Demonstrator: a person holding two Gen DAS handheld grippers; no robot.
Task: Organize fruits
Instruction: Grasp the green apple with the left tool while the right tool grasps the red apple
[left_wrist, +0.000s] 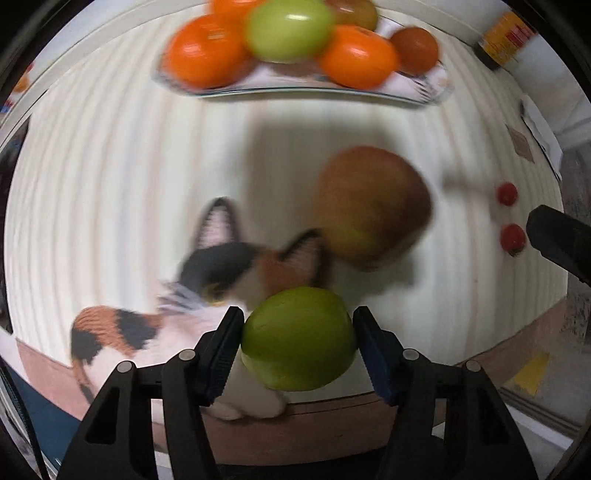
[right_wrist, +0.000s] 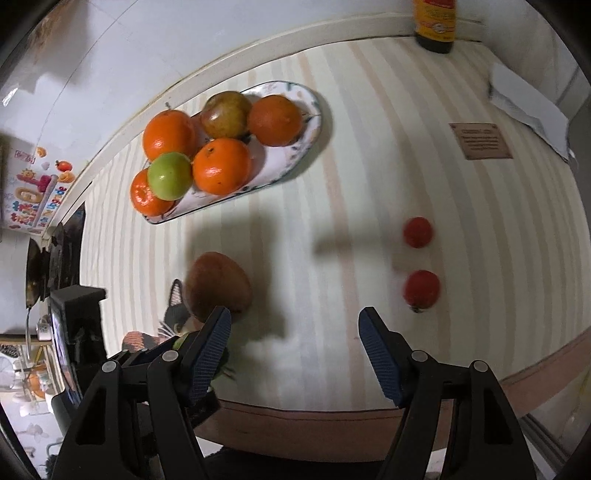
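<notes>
My left gripper is shut on a green round fruit; both blue pads press its sides just above the table's front edge. Right behind it lies a large brown-red fruit, which also shows as the brown-red fruit beside my right gripper's left finger. My right gripper is open over bare striped tablecloth, holding nothing. Two small red tomatoes lie to its right. The patterned oval plate at the back holds several oranges, a green fruit and a brownish one.
A calico cat shape lies at the table's front edge, left of the held fruit. A dark bottle stands at the back wall. A brown card and white paper lie at the right.
</notes>
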